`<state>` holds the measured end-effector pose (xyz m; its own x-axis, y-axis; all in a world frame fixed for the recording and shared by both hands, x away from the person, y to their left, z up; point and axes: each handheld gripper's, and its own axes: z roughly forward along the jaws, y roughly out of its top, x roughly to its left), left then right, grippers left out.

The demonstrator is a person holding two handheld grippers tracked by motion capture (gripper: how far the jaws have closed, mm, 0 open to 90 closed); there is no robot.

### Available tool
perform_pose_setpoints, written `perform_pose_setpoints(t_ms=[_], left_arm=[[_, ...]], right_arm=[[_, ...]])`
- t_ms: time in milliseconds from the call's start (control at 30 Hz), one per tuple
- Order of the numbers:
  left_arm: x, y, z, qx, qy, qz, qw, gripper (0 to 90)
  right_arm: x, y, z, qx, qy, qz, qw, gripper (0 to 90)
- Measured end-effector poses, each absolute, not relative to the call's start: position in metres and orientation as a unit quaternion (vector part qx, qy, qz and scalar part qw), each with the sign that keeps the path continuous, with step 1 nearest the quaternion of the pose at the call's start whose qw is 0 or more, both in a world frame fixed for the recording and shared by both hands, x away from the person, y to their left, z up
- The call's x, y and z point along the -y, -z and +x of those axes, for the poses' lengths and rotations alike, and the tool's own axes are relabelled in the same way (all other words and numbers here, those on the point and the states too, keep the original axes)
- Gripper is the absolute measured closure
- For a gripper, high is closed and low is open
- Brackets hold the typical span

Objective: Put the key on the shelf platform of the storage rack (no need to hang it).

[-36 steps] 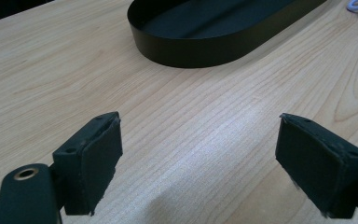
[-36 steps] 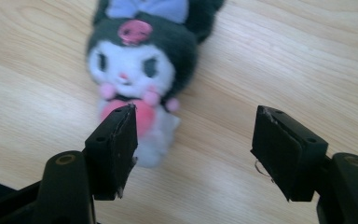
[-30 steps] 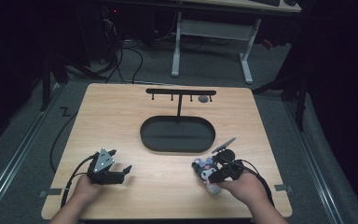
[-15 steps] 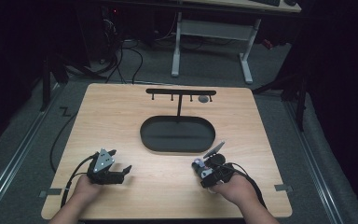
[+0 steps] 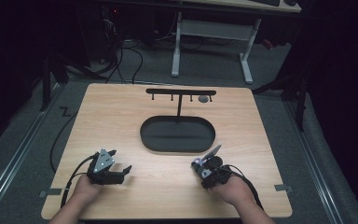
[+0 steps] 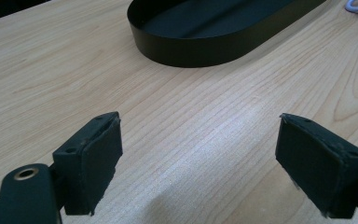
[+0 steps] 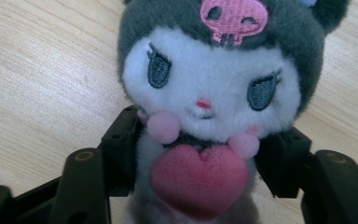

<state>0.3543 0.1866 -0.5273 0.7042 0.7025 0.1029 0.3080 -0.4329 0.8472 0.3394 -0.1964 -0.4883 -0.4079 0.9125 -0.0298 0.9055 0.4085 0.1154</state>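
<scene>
Two grippers work at one wooden table (image 5: 121,126). The right gripper (image 7: 200,154) clamps one plush toy (image 7: 209,93) by its body, both black jaws pressed into its sides; the toy has a grey hood with a pink skull, a white face and a red heart at its chest, and its lower body is cut off by the frame. In the high view this right gripper (image 5: 204,167) sits near the front right, the toy hard to make out. The left gripper (image 5: 121,171) rests front left, jaws wide apart over bare wood. One black oval tray (image 5: 177,147) lies mid-table, with one black rack (image 5: 181,92) behind it carrying a small round thing, too small to tell.
</scene>
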Motion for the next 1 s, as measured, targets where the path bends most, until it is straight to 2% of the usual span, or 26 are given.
perform_pose_setpoints(t_ms=[233, 1000], left_arm=[[-0.186, 0.527, 0.354, -0.31, -0.228, 0.816, 0.432, 15.4], [-0.186, 0.527, 0.354, -0.31, -0.227, 0.816, 0.432, 15.4]], right_arm=[[0.195, 0.486, 0.338, -0.839, -0.041, 0.539, 0.055, 46.1], [0.201, 0.456, 0.35, -0.834, -0.059, 0.545, 0.067, 46.0]])
